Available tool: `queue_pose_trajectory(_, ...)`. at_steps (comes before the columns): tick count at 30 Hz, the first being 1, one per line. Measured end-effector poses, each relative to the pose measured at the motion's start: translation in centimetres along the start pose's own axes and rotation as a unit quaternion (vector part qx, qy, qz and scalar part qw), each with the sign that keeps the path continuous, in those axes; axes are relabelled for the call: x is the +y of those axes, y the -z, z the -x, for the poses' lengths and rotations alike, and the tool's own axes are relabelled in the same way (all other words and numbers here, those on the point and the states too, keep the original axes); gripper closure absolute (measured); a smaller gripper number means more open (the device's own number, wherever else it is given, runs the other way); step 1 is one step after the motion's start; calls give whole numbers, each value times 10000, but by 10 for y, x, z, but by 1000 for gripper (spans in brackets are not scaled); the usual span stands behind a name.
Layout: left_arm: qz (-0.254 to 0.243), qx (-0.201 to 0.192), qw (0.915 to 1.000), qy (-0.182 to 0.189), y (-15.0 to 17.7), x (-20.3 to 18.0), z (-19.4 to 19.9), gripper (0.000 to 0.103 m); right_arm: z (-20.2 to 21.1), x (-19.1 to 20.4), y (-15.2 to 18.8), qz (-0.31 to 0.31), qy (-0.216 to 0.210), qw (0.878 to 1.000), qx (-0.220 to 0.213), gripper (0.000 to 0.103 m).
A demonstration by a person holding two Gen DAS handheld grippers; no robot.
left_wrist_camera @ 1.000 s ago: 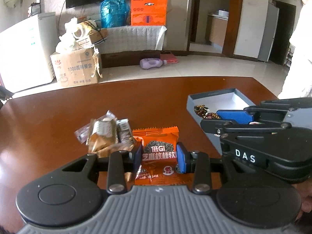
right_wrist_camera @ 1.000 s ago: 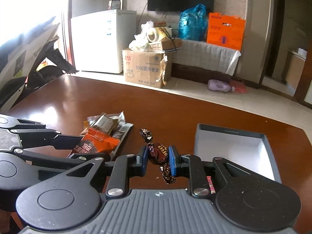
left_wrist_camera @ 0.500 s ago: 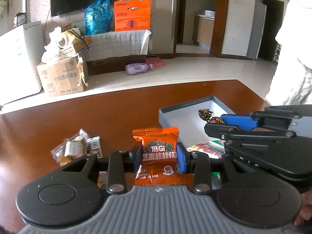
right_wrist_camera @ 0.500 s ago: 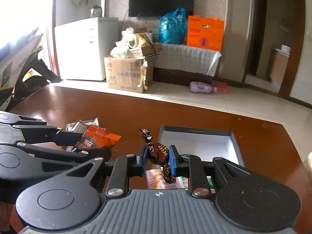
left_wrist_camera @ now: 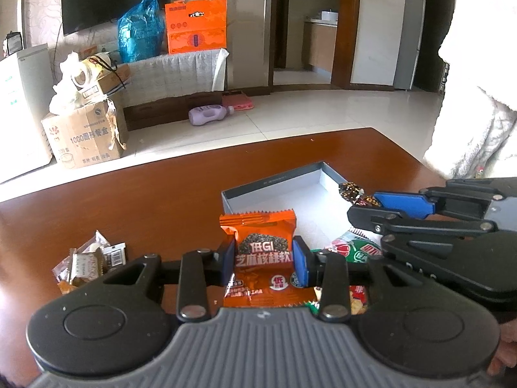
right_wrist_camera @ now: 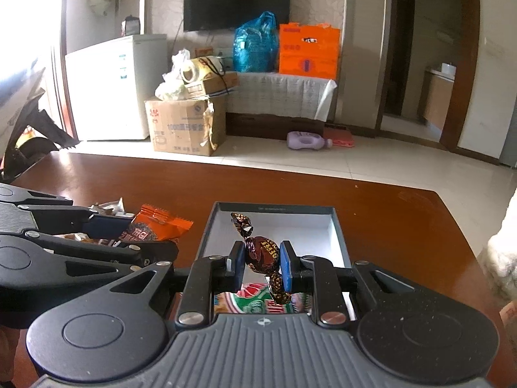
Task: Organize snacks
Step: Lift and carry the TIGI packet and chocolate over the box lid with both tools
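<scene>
The left gripper (left_wrist_camera: 263,255) is closed on an orange snack packet (left_wrist_camera: 263,252). Its blue pads (left_wrist_camera: 299,260) press the packet from both sides, and the packet stands upright between them, printed face toward the camera. In the left wrist view the packet is held at the near left corner of the grey box (left_wrist_camera: 274,184), above the brown table (left_wrist_camera: 155,194).

The right gripper (right_wrist_camera: 260,263) is clamped on a brown wrapped candy (right_wrist_camera: 261,253). One twisted wrapper end points up and to the left; the other hangs down below the pads. In the right wrist view the candy is held over the near part of the open grey box (right_wrist_camera: 337,242), whose white floor shows beyond it.

Inside the box, at its near end, lies a red and green snack bag (right_wrist_camera: 258,302), seen below the right gripper's fingers. The same bag (left_wrist_camera: 355,249) appears to the right of the orange packet in the left wrist view.

A small pile of wrapped snacks (left_wrist_camera: 87,263) lies on the table to the left of the left gripper, well apart from the box.

Far behind the table, a cardboard carton (right_wrist_camera: 185,127) stands on the tiled floor, and a purple bottle (right_wrist_camera: 307,139) lies on its side.
</scene>
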State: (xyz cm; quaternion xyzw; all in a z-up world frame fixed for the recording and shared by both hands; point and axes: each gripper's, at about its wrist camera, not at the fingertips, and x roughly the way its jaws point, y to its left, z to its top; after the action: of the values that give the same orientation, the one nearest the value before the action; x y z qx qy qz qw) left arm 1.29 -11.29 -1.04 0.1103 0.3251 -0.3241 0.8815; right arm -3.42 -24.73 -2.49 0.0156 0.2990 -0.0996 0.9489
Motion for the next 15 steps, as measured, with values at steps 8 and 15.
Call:
queue_pose_trajectory(8, -45, 38, 10000, 28, -9, -12, -11, 68, -5, -10, 2, -82, 60, 9999, 31, 79)
queue_pose_trajectory(15, -72, 69, 9999, -29, -10, -13, -20, 68, -11, -19, 7, -150, 87, 9998, 99, 79)
